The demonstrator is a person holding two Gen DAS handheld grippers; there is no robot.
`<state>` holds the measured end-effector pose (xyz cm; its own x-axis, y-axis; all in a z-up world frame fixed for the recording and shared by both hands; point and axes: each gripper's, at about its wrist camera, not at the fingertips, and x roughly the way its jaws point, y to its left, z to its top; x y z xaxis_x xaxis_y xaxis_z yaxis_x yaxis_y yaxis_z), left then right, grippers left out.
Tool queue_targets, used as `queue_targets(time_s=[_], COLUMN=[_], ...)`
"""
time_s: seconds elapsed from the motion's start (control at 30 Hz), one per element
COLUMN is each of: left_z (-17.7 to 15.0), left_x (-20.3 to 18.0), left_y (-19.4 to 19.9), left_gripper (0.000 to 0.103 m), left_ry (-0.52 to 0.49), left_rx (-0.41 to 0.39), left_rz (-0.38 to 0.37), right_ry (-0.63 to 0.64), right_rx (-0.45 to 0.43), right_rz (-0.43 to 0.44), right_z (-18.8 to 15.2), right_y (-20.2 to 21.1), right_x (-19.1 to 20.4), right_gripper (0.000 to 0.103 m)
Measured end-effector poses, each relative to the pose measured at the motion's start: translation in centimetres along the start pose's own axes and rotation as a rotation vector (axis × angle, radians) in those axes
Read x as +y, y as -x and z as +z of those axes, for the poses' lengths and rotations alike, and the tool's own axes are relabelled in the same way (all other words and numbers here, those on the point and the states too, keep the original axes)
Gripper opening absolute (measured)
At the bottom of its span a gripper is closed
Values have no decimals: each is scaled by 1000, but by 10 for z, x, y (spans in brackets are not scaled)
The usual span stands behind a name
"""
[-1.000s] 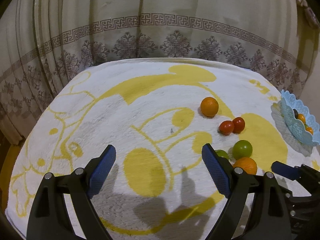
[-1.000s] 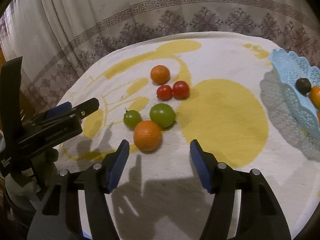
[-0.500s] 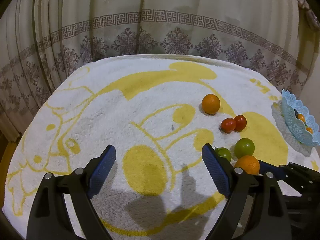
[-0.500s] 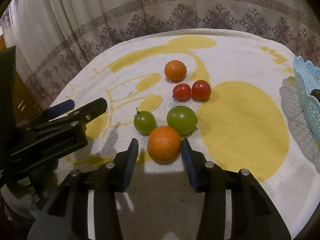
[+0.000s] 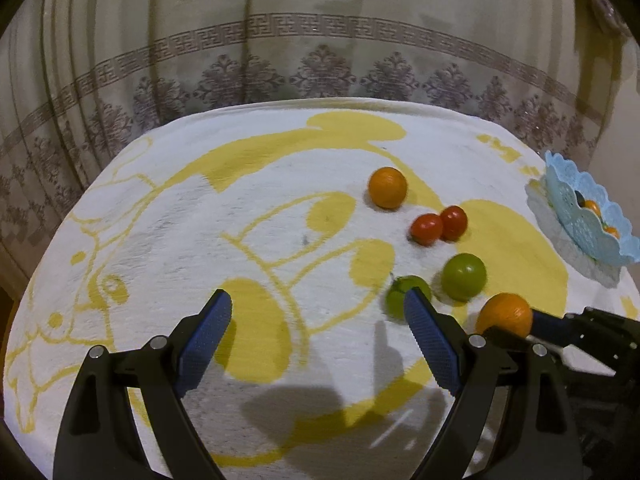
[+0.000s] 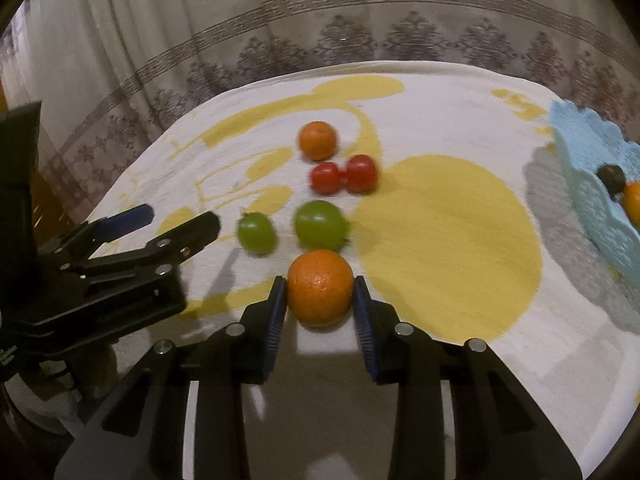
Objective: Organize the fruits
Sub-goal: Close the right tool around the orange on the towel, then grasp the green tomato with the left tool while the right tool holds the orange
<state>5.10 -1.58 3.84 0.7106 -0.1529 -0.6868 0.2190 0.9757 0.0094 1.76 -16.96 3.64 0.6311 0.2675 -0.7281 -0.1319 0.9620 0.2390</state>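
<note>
Fruit lies scattered on the yellow-and-white towel [image 6: 460, 240] covering my bench. My right tongs [image 6: 320, 300] pinch the nearest orange [image 6: 320, 286] between both blue pads, down at the towel. Just beyond it sit two green tomatoes [image 6: 320, 225], then two red tomatoes [image 6: 344, 176] touching, then another orange [image 6: 317, 141]. My left tongs [image 5: 318, 338] hang spread, holding nothing. The blue basket [image 6: 592, 184] stands far right.

Open towel on the left, fruit crowding the right

The left gripper [image 5: 316, 336] stands spread over bare towel [image 5: 168, 216]; past the right gripper [image 6: 320, 300], clamped on the near orange [image 6: 320, 286], two green fruits [image 6: 320, 226] block the way ahead, while the yellow patch [image 6: 444, 240] toward the blue basket [image 6: 592, 200] lies free
</note>
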Motion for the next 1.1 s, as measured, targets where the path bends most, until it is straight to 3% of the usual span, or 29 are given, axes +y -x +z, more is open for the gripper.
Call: queue_targets(time_s=[0.2, 0.3, 0.5, 0.57, 0.83, 1.1], left_z=[0, 0, 2, 2, 1, -3], left_x=[-16, -25, -34, -35, -35, -42], left_y=[-3, -4, -20, -27, -33, -22], left_gripper=[87, 82, 63, 51, 29, 29], left_ry=[-43, -70, -90, -91, -81, -115], left_rx=[9, 13, 58, 80, 102, 65], left_rz=[-22, -31, -72, -95, -182, -189], right_ry=[-42, -51, -61, -66, -68, -70], right_rx=[-15, -20, -28, -27, -23, -29], right_rz=[-26, -18, -8, -7, -3, -4], right_z=[-2, -3, -3, -2, -2, -3], right_y=[7, 9, 11, 9, 7, 8], right_x=[-20, -23, -25, -26, -27, -27], right_gripper=[34, 34, 35, 35, 35, 35])
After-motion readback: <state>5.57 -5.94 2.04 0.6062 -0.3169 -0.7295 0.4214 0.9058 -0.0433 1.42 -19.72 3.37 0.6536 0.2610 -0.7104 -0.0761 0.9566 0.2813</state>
